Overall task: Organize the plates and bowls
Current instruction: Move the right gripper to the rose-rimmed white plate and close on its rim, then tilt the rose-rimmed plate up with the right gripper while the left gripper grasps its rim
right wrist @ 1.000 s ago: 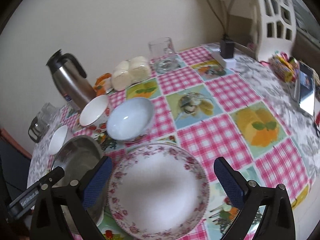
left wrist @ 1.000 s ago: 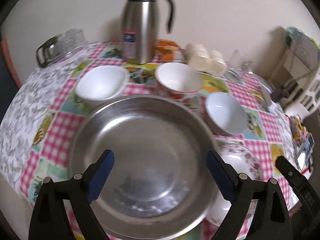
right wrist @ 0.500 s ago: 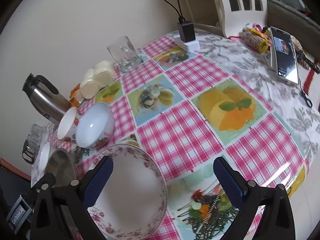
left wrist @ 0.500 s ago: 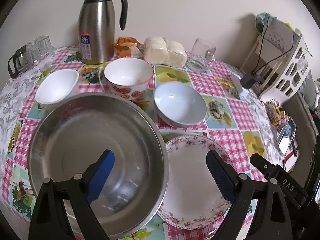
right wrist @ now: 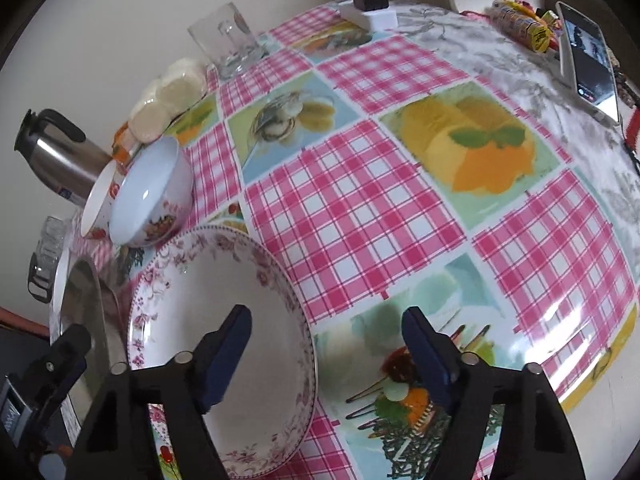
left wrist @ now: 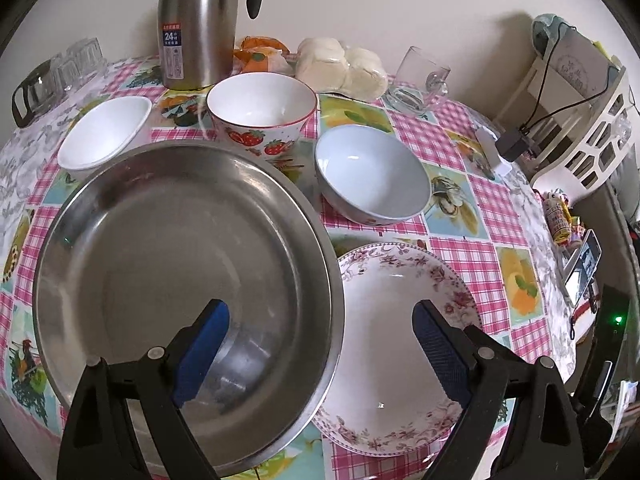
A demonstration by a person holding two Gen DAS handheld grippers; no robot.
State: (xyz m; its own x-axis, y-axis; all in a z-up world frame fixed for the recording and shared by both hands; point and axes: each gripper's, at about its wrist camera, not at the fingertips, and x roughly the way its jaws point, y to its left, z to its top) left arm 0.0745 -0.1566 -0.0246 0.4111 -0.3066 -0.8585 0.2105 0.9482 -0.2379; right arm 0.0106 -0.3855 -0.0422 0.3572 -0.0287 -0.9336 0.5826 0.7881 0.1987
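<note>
The floral plate [right wrist: 224, 320] lies on the table [right wrist: 360, 208] near its front edge, touching or slightly tucked under the rim of the big steel basin [left wrist: 184, 280] on its left. Its right rim is the part that matters: in the right wrist view that rim runs between the two fingers of my right gripper [right wrist: 326, 354], one pad over the plate's white well, the other over the bare cloth outside it. The fingers are closing, but both pads stand clear of the rim, so nothing is held. My right hand is the nearer one to this plate, I judge, and a grip would need the pads lower, astride the rim.

My left gripper [left wrist: 320, 354] hangs wide apart and empty, one finger above the basin, the other above the plate, straddling the seam where the two meet.

Farther back stand the pale blue bowl [left wrist: 372, 176], the strawberry bowl [left wrist: 262, 110] and a small white bowl [left wrist: 106, 132], with the steel flask [left wrist: 196, 24] at the far edge.
</note>
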